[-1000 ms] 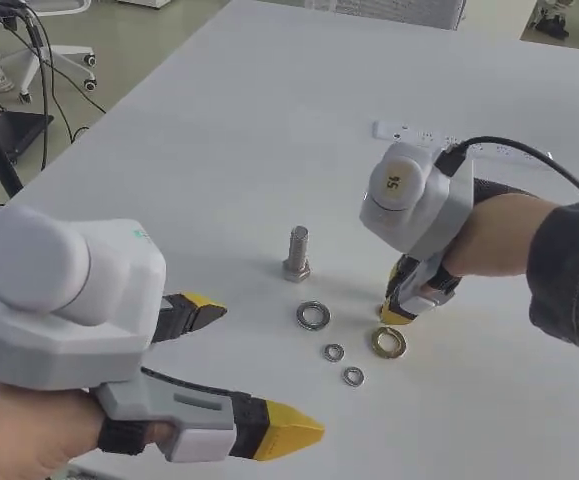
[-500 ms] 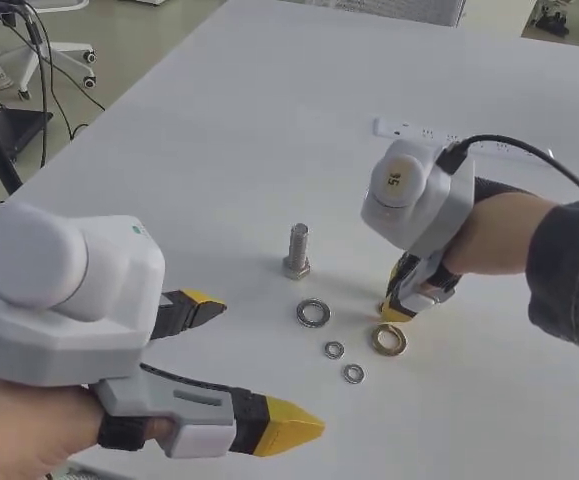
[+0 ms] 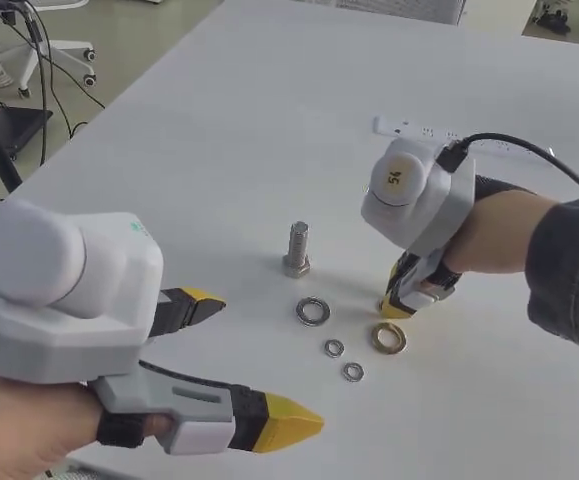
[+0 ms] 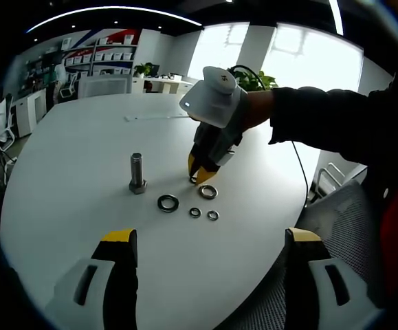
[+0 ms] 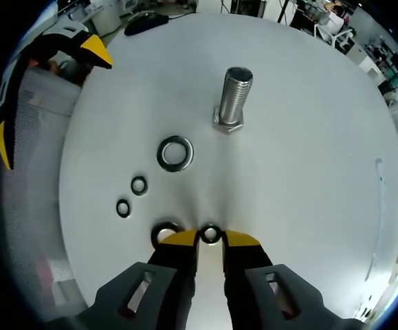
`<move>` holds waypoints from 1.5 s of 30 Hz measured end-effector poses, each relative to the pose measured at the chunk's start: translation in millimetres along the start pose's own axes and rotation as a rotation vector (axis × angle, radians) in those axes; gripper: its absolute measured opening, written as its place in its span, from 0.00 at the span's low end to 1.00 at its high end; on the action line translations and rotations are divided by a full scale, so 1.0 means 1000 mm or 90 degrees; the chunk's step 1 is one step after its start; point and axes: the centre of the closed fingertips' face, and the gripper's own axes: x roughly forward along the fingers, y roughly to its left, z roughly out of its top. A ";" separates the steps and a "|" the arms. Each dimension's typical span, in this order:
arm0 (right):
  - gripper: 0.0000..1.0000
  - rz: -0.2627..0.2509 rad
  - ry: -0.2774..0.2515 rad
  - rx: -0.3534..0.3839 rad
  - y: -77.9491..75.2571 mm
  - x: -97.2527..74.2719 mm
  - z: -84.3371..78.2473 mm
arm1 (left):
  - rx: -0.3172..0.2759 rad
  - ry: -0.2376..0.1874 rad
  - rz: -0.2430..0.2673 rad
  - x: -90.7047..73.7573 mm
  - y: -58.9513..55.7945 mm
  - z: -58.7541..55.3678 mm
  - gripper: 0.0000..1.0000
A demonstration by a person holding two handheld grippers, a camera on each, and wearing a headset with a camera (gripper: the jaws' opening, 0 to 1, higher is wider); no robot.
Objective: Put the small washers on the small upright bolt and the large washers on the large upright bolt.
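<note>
A white bench (image 3: 219,120) stands in a bright office. The left gripper view takes in tall windows, shelving and a potted plant (image 4: 253,77) behind it. The head view instead catches an office chair (image 3: 59,45) on the floor and a white power strip (image 3: 414,132) lying on the bench beyond the bolt.

The upright bolt (image 3: 297,250) stands on its hex head near the middle of the bench. Just in front of the bolt, toward the person, lies the steel large washer (image 3: 313,312). Further from the bolt the same way lie the first small washer (image 3: 334,348) and the second small washer (image 3: 353,372), near each other. The brass large washer (image 3: 389,338) lies right of the bolt, with the right tongs (image 3: 397,308) tipped down onto the bench just beside it.

The right gripper view shows what the head view hides: a third small washer (image 5: 211,234) sits between the yellow tips, which are drawn close about it. Whether they pinch it I cannot tell.

The left tongs (image 3: 244,362) hover left of the bolt on the person's side, well apart from it, jaws spread wide and holding nothing.

A sticker (image 3: 394,178) on the right gripper's body bears a two-digit number beginning with 5; the second digit is unclear.
</note>
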 end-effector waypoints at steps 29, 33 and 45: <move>0.14 -0.014 -0.019 -0.010 0.004 -0.020 0.002 | 0.003 0.001 -0.007 0.001 -0.002 0.002 0.88; 0.14 -0.019 -0.024 -0.005 0.006 -0.026 -0.001 | 0.006 0.002 -0.008 0.001 -0.003 0.001 0.88; 0.13 -0.014 -0.036 0.034 0.021 -0.030 -0.019 | 0.010 0.001 -0.009 0.001 -0.004 0.002 0.88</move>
